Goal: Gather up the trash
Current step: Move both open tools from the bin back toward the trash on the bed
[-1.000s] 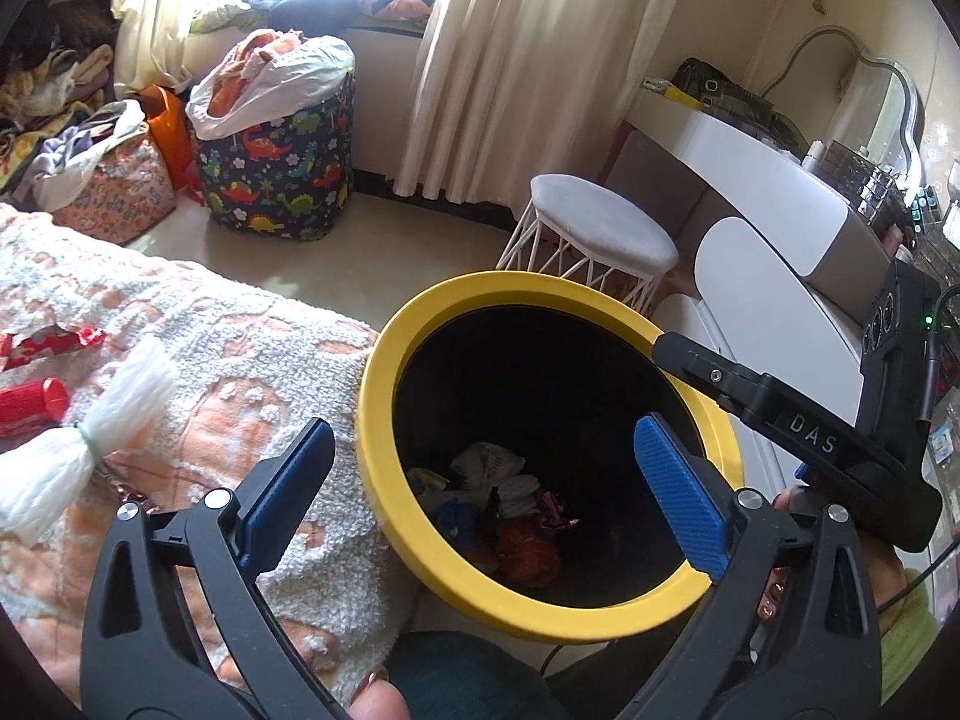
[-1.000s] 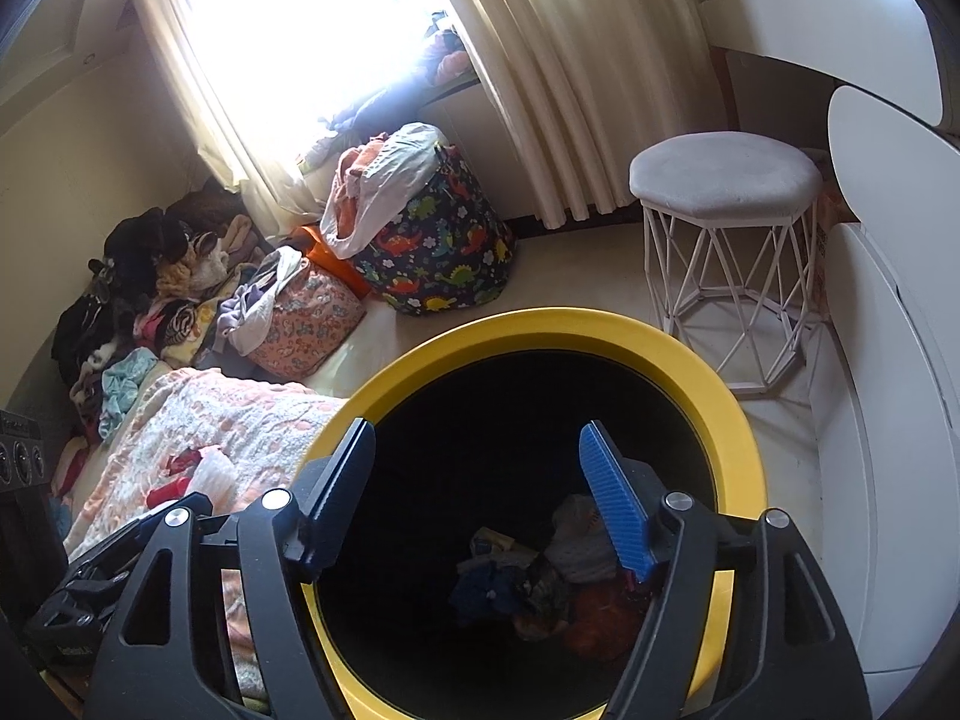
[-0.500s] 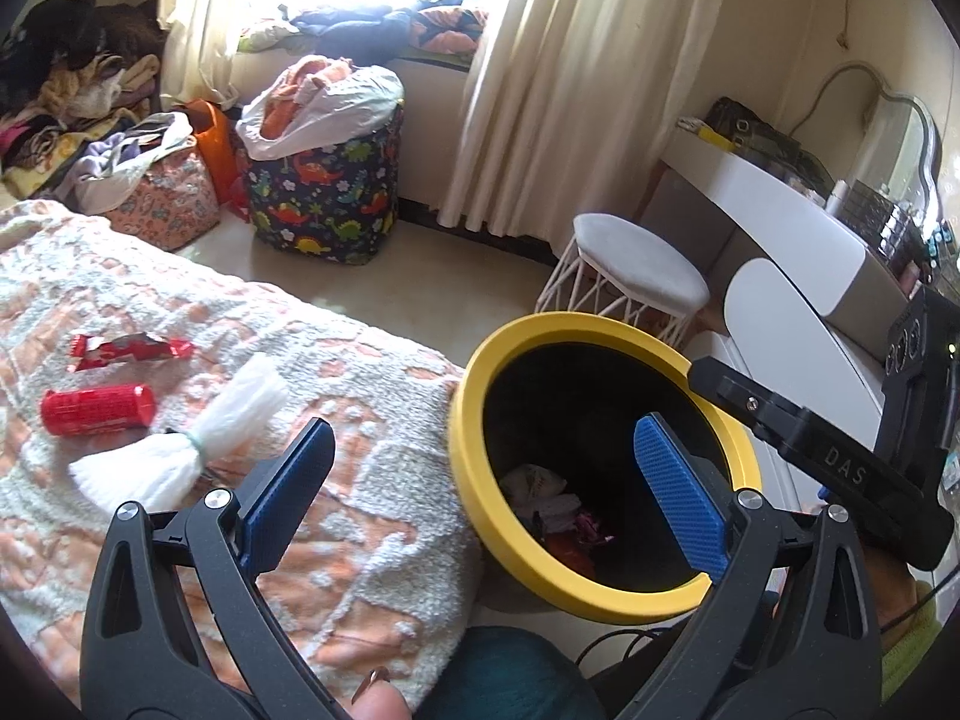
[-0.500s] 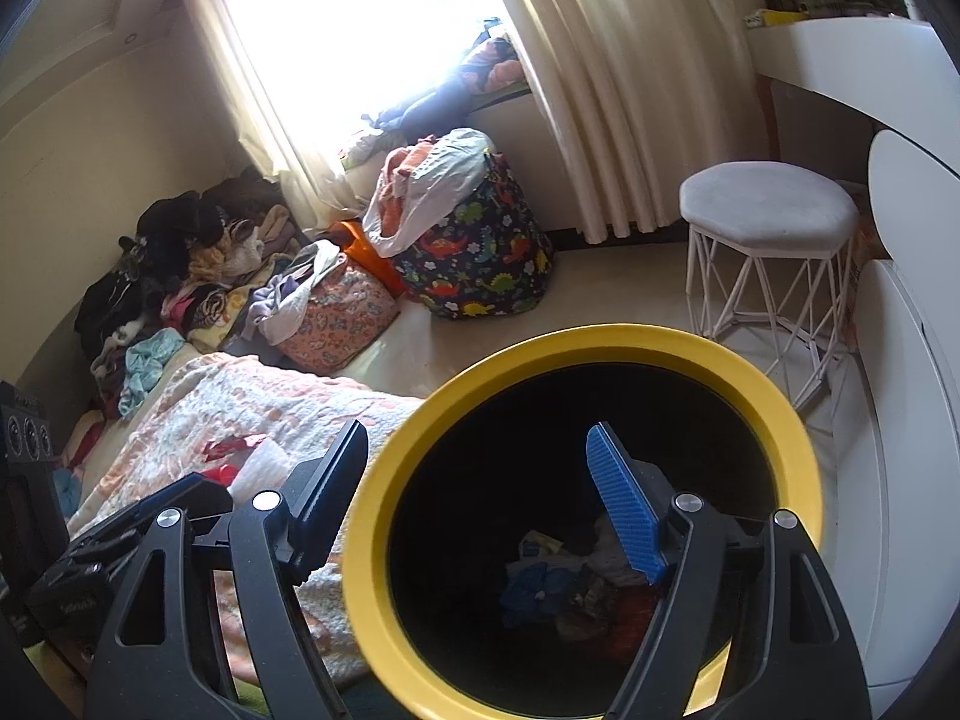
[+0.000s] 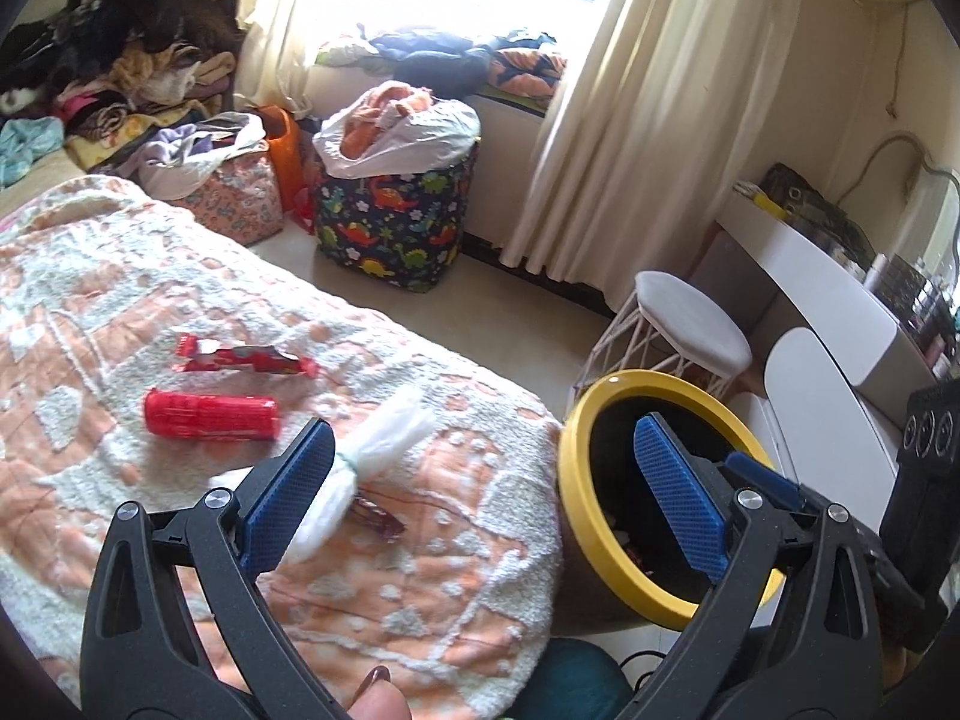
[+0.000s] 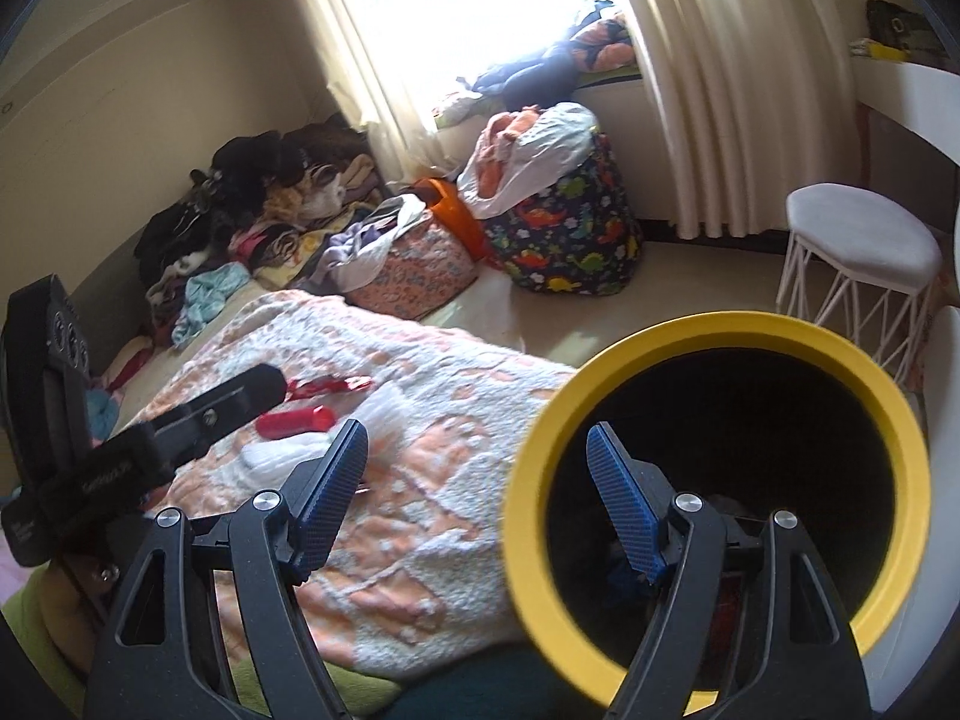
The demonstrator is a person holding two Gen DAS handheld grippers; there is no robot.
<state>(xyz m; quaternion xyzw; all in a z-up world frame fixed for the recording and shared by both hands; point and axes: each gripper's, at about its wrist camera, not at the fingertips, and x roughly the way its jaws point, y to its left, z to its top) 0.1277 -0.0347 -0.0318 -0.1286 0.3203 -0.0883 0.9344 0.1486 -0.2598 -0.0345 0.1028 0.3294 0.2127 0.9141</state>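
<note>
A black bin with a yellow rim stands beside the bed, with trash at its bottom. On the orange-and-white blanket lie a red can, a red wrapper, a white tied plastic bag and a small dark wrapper. My left gripper is open and empty, straddling the blanket's edge and the bin, its left finger just in front of the white bag. My right gripper is open and empty too, its right finger over the bin's mouth. The can shows beyond it.
A dinosaur-print hamper and a floral bag stand on the floor by the curtain. A white stool and a white desk are to the right. Piled clothes line the far wall.
Both grippers swung left and rose, away from over the bin toward the bed. The bin slid right in both views and the can, wrapper and white bag came fully into sight.
</note>
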